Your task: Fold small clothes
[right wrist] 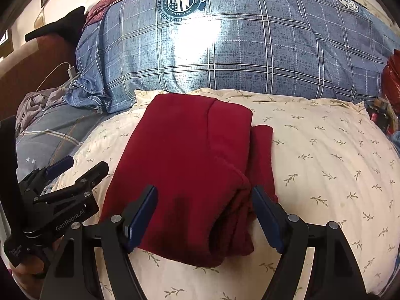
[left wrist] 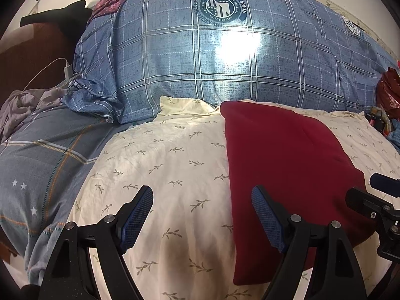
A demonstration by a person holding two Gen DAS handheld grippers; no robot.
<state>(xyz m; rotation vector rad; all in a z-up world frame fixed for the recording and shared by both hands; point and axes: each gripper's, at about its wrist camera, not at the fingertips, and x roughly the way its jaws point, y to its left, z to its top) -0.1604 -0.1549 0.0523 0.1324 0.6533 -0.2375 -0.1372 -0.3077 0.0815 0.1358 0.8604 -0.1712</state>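
Red garment (right wrist: pixel 190 165) folded into a compact block, lying on the cream leaf-print pillow (right wrist: pixel 325 165) on the bed — blue plaid pillow (right wrist: pixel 225 57) at 12 o'clock beyond it. Right tool (right wrist: pixel 205 215) poised over the near edge at 6 o'clock, jaws wide, nothing gripped. Left tool (left wrist: pixel 202 215) also wide and empty, over bare pillow at the garment's 9 o'clock side. Step judged: fold essentially complete, a narrower layer showing at 3 o'clock. Next move likely calls for tidying that edge or lifting the block aside — low approach, both layers pinched together.
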